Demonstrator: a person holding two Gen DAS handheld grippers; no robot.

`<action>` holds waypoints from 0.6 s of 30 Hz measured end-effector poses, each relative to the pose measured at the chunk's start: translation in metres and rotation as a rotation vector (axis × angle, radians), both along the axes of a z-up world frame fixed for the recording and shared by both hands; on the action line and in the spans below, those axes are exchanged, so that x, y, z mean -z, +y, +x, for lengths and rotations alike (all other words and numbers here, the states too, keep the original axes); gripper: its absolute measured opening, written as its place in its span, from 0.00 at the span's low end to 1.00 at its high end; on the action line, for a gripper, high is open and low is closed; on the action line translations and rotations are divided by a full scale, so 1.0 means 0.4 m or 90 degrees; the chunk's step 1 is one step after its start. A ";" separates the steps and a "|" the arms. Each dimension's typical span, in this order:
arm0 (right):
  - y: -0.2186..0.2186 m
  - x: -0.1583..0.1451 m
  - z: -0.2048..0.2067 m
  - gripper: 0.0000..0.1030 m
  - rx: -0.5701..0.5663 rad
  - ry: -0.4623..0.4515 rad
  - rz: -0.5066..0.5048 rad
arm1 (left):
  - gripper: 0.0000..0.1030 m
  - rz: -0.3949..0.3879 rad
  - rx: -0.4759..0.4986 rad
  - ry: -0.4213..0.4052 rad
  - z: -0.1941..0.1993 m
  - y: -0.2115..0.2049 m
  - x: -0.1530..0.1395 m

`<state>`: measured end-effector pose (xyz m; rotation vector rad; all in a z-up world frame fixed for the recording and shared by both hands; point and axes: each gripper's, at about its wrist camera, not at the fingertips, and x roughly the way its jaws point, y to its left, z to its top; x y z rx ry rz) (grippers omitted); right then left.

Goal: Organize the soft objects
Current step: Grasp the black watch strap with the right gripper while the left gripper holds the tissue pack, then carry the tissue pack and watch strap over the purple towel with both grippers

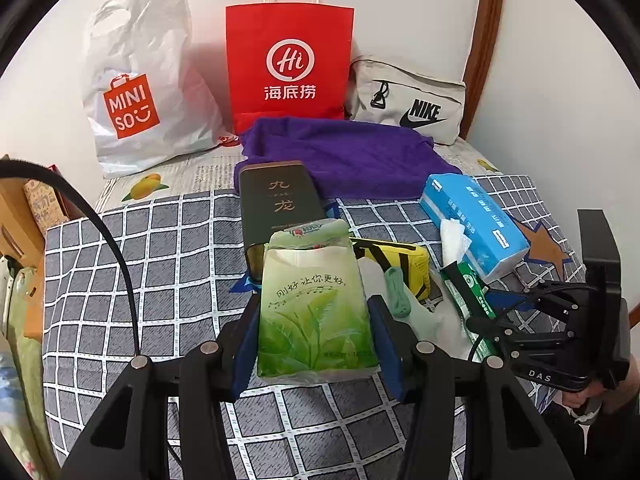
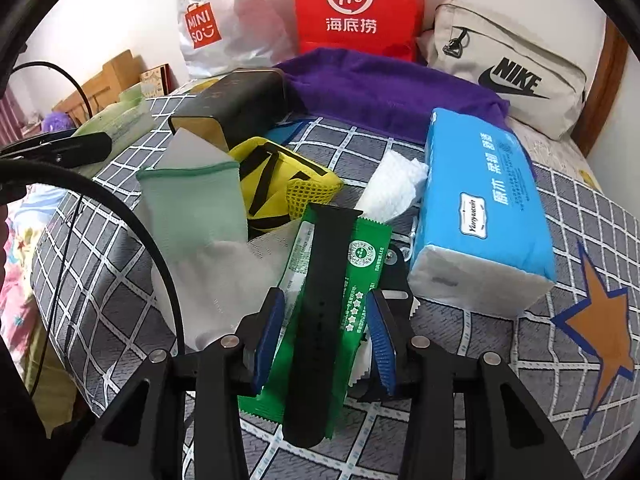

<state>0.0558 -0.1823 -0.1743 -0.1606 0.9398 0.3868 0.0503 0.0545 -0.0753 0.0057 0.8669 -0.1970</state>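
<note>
My left gripper [image 1: 316, 312] is shut on a green tissue pack [image 1: 316, 308] and holds it over the checked bed cover. My right gripper [image 2: 326, 312] is open around a green sachet [image 2: 320, 320] with a black watch strap [image 2: 320, 308] lying on it; whether the pads touch them is unclear. The right gripper also shows in the left wrist view [image 1: 516, 312]. A mint and white sock [image 2: 200, 232], a yellow mesh pouch [image 2: 288, 184], a blue tissue pack [image 2: 484, 216] and a purple towel [image 2: 384, 88] lie around.
A Miniso plastic bag [image 1: 140, 80], a red paper bag [image 1: 288, 64] and a grey Nike pouch [image 1: 408, 100] stand against the wall. A dark tin box [image 1: 276, 200] lies on the checked bed cover [image 1: 140, 260]. A wooden bed frame [image 2: 108, 80] is at left.
</note>
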 end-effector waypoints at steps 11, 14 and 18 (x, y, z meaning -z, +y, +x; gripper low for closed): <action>-0.016 -0.037 -0.012 0.20 -0.016 -0.006 0.038 | 0.48 -0.002 0.002 0.001 0.000 0.001 -0.004; -0.028 -0.066 -0.017 0.20 -0.013 -0.020 0.042 | 0.48 -0.007 0.000 -0.005 0.002 0.007 -0.019; -0.045 -0.101 -0.010 0.20 -0.010 -0.026 0.059 | 0.48 -0.017 -0.008 -0.016 0.010 0.017 -0.043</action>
